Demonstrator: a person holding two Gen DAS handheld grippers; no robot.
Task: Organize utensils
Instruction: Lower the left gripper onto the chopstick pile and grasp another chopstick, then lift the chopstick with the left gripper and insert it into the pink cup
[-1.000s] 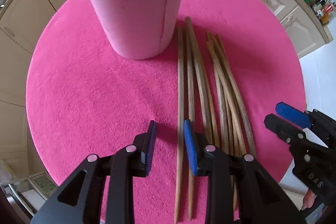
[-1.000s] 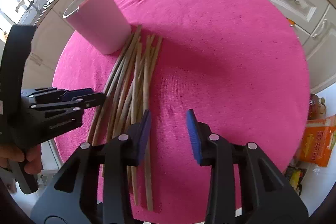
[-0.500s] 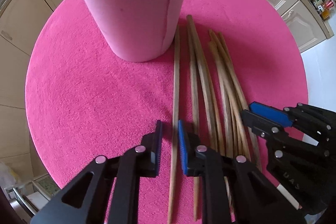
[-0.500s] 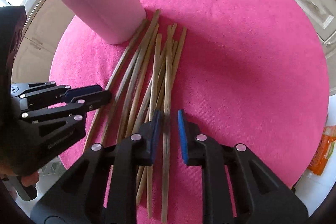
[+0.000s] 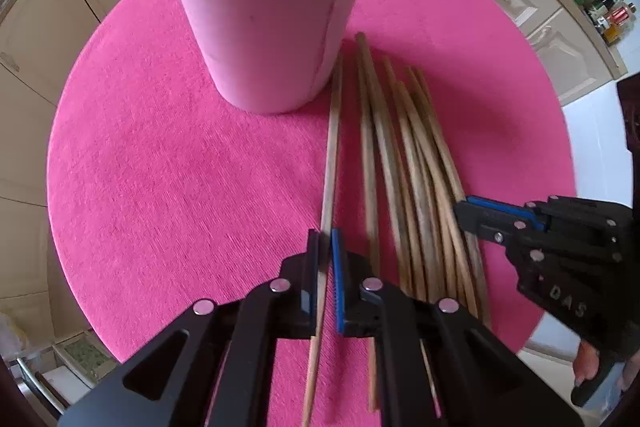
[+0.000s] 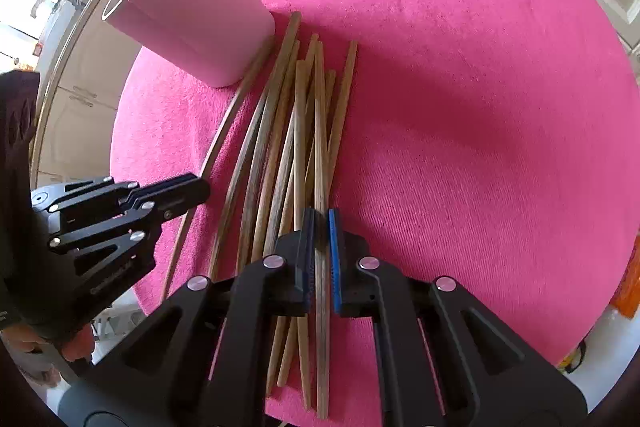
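The left tool [image 5: 325, 241] is pinching a single wooden chopstick [image 5: 332, 147], the one lying apart at nine o'clock of the bundle of chopsticks [image 5: 420, 163]. Its far end is resting just beside the base of the pink cup [image 5: 264, 23], which is standing at twelve o'clock on the round pink worktop [image 5: 160, 167]. The right tool [image 6: 319, 223] is clamping another chopstick [image 6: 320, 131] near the three o'clock side of the bundle, which is lying flat on the worktop.
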